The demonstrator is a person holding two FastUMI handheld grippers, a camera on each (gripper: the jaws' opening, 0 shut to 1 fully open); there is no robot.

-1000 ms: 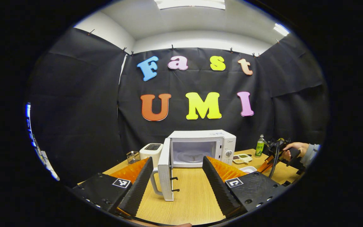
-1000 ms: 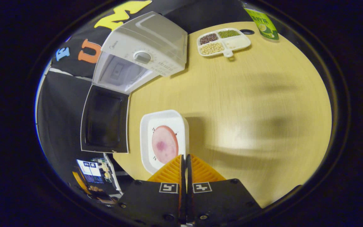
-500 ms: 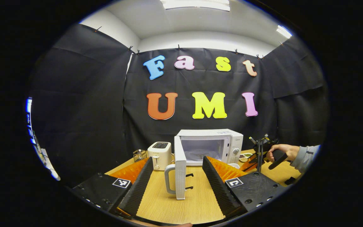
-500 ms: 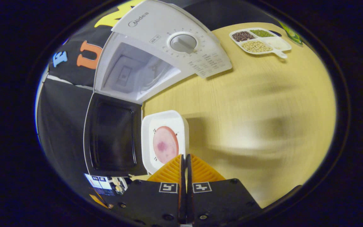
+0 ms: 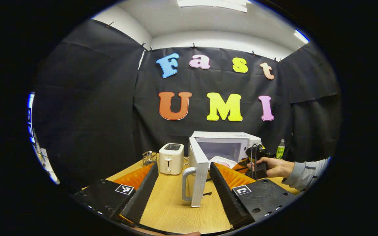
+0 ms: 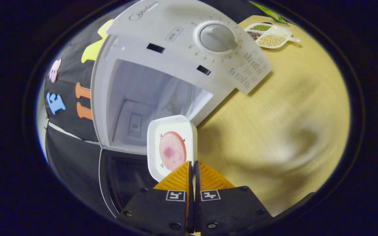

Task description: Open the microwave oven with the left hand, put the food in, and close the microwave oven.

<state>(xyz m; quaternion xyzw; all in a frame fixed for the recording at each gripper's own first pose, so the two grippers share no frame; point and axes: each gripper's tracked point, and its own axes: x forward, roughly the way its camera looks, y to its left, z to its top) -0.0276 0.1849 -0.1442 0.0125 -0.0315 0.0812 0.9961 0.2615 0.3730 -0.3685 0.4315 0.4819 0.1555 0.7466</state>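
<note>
On the far left of my left gripper view sit a small wire basket (image 5: 147, 158) and a toaster (image 5: 171, 158), both well clear of the work. My left gripper (image 5: 184, 183) is spread wide and holds nothing; the microwave door (image 5: 198, 175) with its handle (image 5: 186, 183) stands between its fingers without touching either one. The door is swung fully out, so the microwave (image 5: 226, 146) is open.

To the right, a hand (image 5: 274, 167) brings in my right gripper (image 6: 193, 167). Its fingers are pinched tight on the near rim of the white dish (image 6: 171, 146), which carries the round pink slice of food (image 6: 172, 150). The dish hangs just at the mouth of the cavity (image 6: 143, 108), its far edge about level with the opening.

I judge the loading is under way. To do it well I'd keep the dish level, steer it through the middle of the opening, clear of the door frame and the control panel with its dial (image 6: 217, 37), and lower it flat onto the floor inside before loosening the pinch. I'd leave my left gripper near the handle, ready for closing.

Farther right on the table (image 6: 290, 98) lie a divided snack tray (image 6: 271, 35) and a green bottle (image 5: 280, 149).
</note>
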